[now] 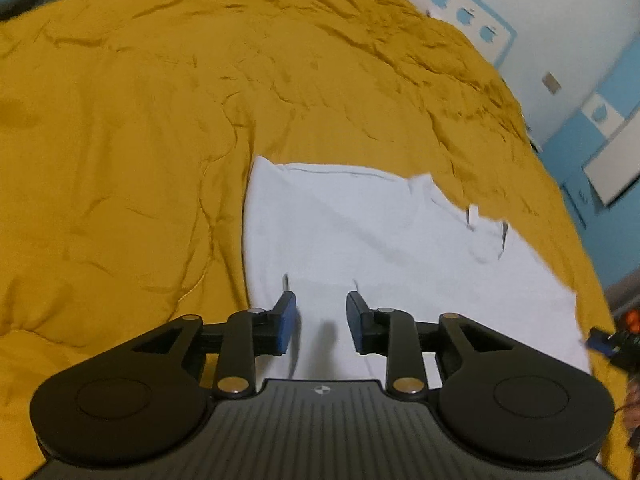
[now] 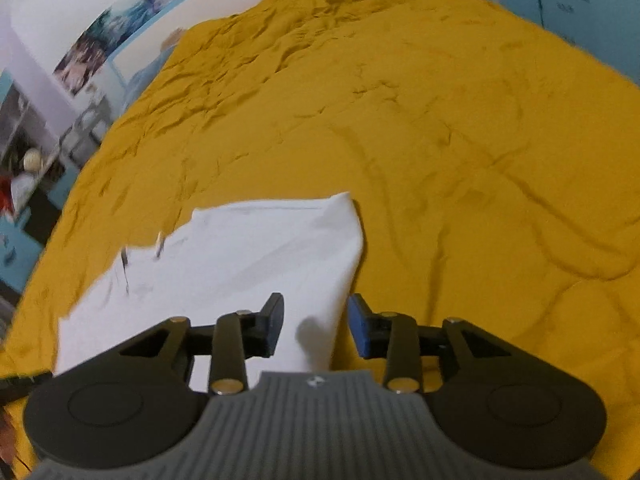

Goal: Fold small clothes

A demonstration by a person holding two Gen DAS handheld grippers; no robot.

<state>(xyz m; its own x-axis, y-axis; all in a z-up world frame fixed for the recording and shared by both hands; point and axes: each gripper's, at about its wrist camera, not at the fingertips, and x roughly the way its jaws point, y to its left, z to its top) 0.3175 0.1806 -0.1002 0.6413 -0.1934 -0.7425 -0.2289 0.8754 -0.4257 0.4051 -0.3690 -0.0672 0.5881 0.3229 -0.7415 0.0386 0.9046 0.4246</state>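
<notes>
White shirt point(image 1: 360, 240) lies flat on a wrinkled yellow blanket point(image 1: 140, 140), near edge of the bed. In the left wrist view it fills the near centre and right of frame; its far edge shows a stitched hem line, and a neck opening with a small white tag sits on the far right side. In the right wrist view the same shirt point(image 2: 240, 264) sits near and left, with a folded corner at the far right and the neck opening on the far left.

Left gripper point(image 1: 322, 320): jaws parted, a moderate gap, nothing between the blue pads point(image 1: 288, 322). It hangs over the shirt's near-left part; both fingertips are above white cloth. Contact with the cloth: cannot tell.

Right gripper point(image 2: 316, 322): jaws parted to a similar gap, nothing held. Its left finger is over white cloth, its right finger point(image 2: 362, 330) over the blanket point(image 2: 460, 160), so the shirt's right edge runs through the gap. Contact: cannot tell.

Right gripper's tip is just visible at the far right edge of the left wrist view, blurred.

Blue and white walls beyond the bed.
</notes>
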